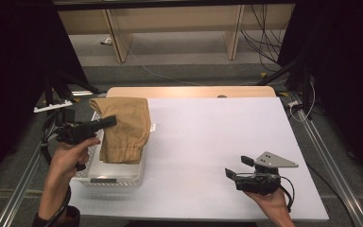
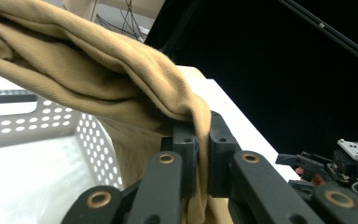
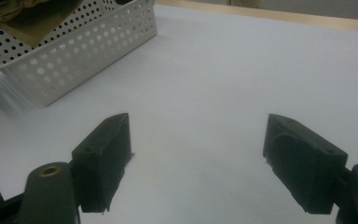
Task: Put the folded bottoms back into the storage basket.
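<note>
tan cotton trousers (image 1: pixel 123 127) | pinched in left gripper (image 1: pixel 108 121) jaws, draped over white perforated plastic basket (image 1: pixel 108 177) | right gripper (image 1: pixel 238 167) jaws gaping, well off right

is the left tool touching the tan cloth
Touching. The left gripper view shows the left tool with its jaws pinched shut on a fold of the tan cloth.

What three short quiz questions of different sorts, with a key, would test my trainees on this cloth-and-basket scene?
1. True or false: the left gripper is shut on the tan cloth.
2. Which gripper stands open above bare table: A left, B right?
3. What does the cloth hang over?

Key:
1. True.
2. B, the right gripper.
3. The white perforated basket on the white table.
</note>
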### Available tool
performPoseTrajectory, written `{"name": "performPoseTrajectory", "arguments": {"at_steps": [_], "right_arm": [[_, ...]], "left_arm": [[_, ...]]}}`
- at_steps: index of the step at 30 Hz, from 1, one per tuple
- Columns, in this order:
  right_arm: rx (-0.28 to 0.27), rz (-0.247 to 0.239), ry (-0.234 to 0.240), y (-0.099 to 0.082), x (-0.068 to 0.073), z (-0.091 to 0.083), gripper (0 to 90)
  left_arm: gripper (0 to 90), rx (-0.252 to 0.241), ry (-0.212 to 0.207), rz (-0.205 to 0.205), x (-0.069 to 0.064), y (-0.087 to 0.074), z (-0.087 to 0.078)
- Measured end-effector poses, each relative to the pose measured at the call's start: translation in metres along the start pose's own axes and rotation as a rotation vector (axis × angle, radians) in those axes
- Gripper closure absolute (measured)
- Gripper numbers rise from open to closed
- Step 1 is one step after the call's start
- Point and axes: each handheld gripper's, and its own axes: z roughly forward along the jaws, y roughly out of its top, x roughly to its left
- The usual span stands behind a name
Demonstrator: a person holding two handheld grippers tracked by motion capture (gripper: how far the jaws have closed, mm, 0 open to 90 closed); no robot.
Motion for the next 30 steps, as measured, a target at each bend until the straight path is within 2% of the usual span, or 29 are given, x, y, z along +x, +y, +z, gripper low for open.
{"name": "performPoseTrajectory", "arguments": {"at_steps": [6,18,25,30], "right_arm": [[0.000,0.000,0.001,0.000,0.000,0.000,24.3],[0.002,-0.002,0.002,0.000,0.000,0.000,24.4],[0.003,-0.002,0.002,0.000,0.000,0.000,24.5],[0.005,-0.004,0.002,0.000,0.000,0.001,24.5]], "left_arm": [[84.6,0.009,0.011,-0.004,0.009,0.000,-0.003],[84.6,0.071,0.026,-0.034,0.029,-0.007,0.005],[84.6,0.113,0.055,-0.046,0.044,-0.013,0.009],[84.6,0.148,0.055,-0.065,0.055,-0.018,0.014]]}}
